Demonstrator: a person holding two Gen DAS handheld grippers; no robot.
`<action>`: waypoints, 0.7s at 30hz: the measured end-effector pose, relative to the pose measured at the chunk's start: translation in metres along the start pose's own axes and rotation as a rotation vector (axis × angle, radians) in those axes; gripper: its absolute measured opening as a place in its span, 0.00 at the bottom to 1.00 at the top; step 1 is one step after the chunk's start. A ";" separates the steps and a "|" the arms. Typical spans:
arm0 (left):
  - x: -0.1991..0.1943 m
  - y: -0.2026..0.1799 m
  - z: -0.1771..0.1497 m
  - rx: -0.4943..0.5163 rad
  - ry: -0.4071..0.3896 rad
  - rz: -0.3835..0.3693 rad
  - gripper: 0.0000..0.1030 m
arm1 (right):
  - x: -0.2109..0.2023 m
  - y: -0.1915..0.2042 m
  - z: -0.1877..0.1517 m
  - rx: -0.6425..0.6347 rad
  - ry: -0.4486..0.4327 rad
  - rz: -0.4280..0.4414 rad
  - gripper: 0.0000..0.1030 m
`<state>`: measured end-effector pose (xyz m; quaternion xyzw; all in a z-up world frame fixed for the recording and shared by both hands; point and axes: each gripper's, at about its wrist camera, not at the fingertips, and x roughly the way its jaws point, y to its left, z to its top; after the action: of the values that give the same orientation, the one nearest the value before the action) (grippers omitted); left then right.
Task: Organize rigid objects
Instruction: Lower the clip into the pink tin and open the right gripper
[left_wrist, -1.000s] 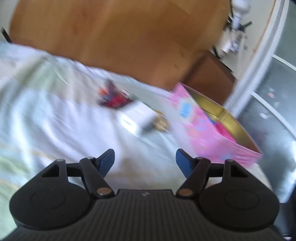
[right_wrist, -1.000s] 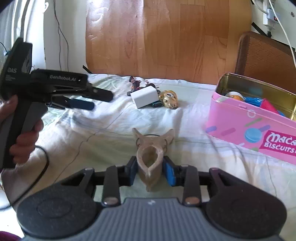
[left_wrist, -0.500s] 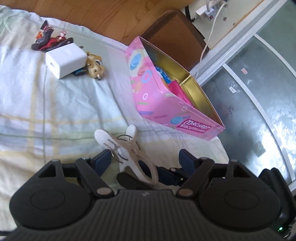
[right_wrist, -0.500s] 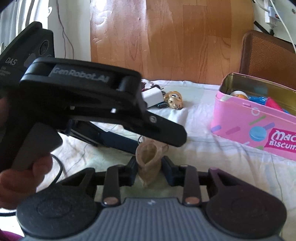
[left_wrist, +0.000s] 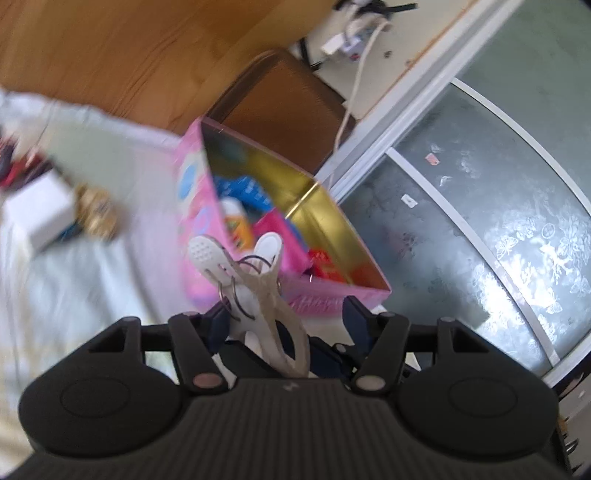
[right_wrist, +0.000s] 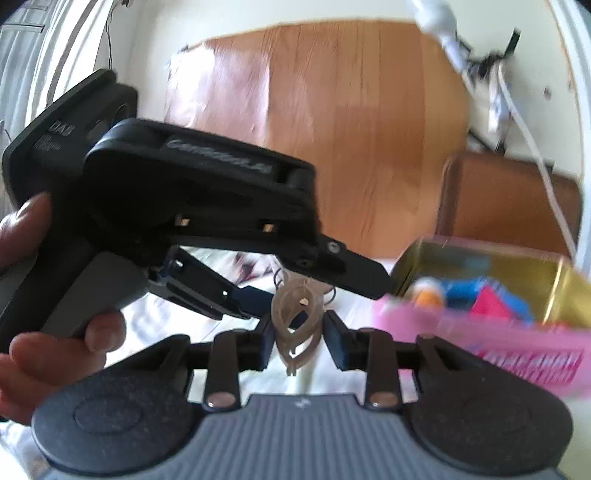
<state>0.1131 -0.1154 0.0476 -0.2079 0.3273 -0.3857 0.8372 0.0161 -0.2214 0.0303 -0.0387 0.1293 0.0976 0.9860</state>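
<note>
Bed: the pale checked sheet (left_wrist: 74, 295) carries everything; since a moment ago both views have swung from the bare sheet towards the tin, so the work has turned from picking up to putting away.
Tin: the pink biscuit tin (left_wrist: 199, 206) stands open with its gold inside showing, already holding blue, pink and orange items (too blurred to name).
Left tongs (left_wrist: 282, 319): they have come across to the peg; their jaws are closing, the peg is between them, and contact on both pads does not show.
Right tongs (right_wrist: 299, 338): clamped on the peg's lower end, with no sign of letting go yet.
Peg: the beige clothes peg (left_wrist: 258, 291) hangs in the air between the two tools, just short of the tin's near wall; a hand-over looks underway.
Leftovers: a white box (left_wrist: 37, 214) and a small golden figure (left_wrist: 96, 214) wait on the sheet.
In the way: the left tool's body crowds the right view, and the tin's near wall must be cleared.
</note>
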 end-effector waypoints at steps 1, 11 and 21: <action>0.008 -0.005 0.008 0.021 0.001 -0.001 0.63 | 0.002 -0.004 0.003 -0.008 -0.016 -0.023 0.28; 0.097 -0.028 0.047 0.148 0.045 0.105 0.74 | 0.061 -0.079 0.016 0.045 0.014 -0.228 0.29; 0.115 -0.026 0.042 0.200 -0.008 0.260 0.77 | 0.084 -0.141 0.000 0.248 0.002 -0.418 0.52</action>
<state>0.1858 -0.2176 0.0478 -0.0812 0.3080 -0.3041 0.8978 0.1241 -0.3436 0.0157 0.0566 0.1306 -0.1252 0.9819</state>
